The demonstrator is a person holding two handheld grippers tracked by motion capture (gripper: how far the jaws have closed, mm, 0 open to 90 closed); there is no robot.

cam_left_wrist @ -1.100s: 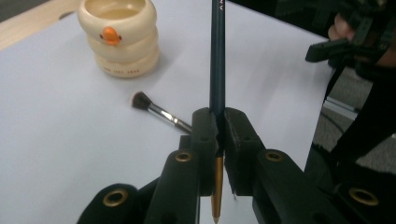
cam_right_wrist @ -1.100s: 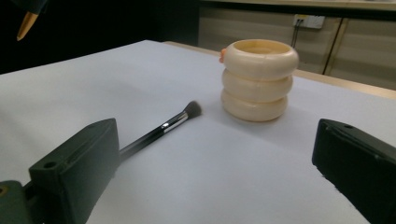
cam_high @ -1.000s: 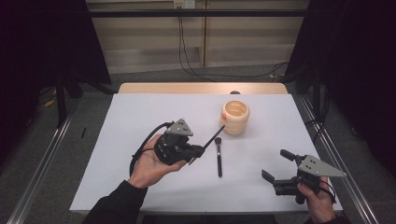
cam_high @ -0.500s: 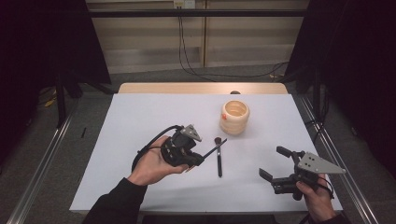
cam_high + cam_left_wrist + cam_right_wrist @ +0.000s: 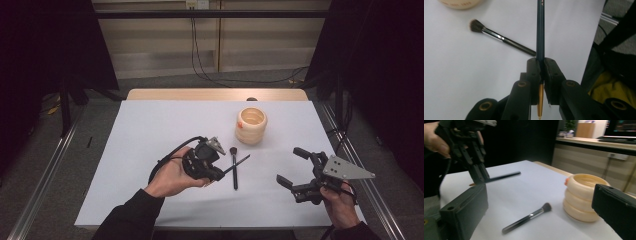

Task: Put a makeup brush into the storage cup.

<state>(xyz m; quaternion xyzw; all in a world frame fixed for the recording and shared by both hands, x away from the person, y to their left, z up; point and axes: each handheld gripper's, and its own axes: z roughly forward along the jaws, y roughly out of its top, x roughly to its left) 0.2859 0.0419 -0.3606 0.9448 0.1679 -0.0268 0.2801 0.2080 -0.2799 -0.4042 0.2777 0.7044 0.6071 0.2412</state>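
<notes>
My left gripper point(image 5: 220, 172) is shut on a thin dark pencil point(image 5: 239, 163) point(image 5: 540, 32) with a gold end, held just above the white table point(image 5: 150, 135). Under it a makeup brush point(image 5: 234, 167) point(image 5: 501, 39) point(image 5: 526, 218) lies flat, its bristles pointing toward a cream ribbed cup point(image 5: 251, 125) point(image 5: 581, 196). The same shut gripper point(image 5: 477, 176) shows in the right gripper view with the pencil point(image 5: 502, 176) sticking out sideways. My right gripper point(image 5: 295, 167) hovers at the table's right front, jaws wide open and nothing between them.
The cream cup stands upright behind the brush, right of centre. Metal rails point(image 5: 45, 175) run along both sides of the table. Cables point(image 5: 200, 45) hang down the back wall.
The left hand has rolled the gripper over and lowered it, so the pencil now points right and low over the brush. The right gripper has edged slightly left.
</notes>
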